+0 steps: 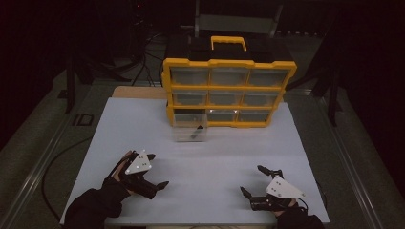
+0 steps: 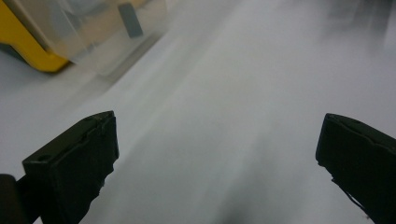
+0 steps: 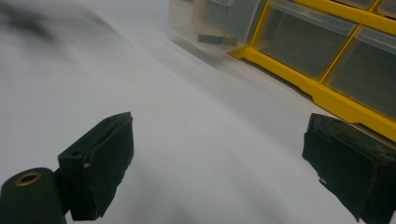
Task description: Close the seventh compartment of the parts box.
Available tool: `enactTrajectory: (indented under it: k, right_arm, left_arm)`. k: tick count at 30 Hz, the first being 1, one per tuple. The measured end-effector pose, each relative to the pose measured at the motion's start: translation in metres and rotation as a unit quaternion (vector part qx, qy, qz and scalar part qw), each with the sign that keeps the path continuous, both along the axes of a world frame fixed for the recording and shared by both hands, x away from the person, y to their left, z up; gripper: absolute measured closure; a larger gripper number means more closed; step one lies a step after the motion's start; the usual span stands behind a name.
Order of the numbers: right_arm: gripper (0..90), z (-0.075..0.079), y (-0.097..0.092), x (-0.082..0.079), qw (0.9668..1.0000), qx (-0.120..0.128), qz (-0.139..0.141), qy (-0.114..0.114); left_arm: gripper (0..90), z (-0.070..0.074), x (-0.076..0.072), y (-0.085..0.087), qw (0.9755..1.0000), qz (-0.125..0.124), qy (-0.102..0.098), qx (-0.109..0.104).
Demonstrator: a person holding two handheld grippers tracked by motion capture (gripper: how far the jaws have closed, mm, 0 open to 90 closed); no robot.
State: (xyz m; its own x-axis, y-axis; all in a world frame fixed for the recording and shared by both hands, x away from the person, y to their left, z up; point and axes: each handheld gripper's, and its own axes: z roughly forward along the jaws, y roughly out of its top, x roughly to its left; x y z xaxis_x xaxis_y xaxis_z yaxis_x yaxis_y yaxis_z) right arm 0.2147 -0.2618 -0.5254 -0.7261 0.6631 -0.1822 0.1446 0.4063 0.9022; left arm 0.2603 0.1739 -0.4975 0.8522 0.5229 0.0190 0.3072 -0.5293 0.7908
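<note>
left gripper (image 1: 159, 170) and right gripper (image 1: 252, 180): both released, jaws spread wide, low over the white table (image 1: 215, 157), nothing grasped. clear drawer (image 1: 190, 128) out of the yellow organizer (image 1: 228, 90), standing in front of its bottom left slot, small dark part (image 1: 196, 130) inside. seemingly approach step; next, probably a reach forward to the drawer.

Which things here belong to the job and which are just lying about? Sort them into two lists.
In the job:
- clear drawer, pulled out
- dark part inside it
- yellow organiser
- left gripper, jaws open
- right gripper, jaws open

Lying about:
- cables behind the table
</note>
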Motion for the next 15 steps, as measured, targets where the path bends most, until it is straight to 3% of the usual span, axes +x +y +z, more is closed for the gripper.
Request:
enactTrajectory:
  k: [11, 15]
  right_arm:
    - [8.9, 0.0, 0.0, 0.0, 1.0, 0.0, -0.001, -0.001]
    - [8.9, 0.001, 0.0, 0.0, 1.0, 0.0, -0.001, -0.002]
  left_arm:
    - [0.0, 0.029, 0.003, -0.01, 0.9998, 0.002, -0.018, 0.0]
    - [0.0, 0.039, 0.004, -0.017, 0.9997, 0.014, -0.018, -0.002]
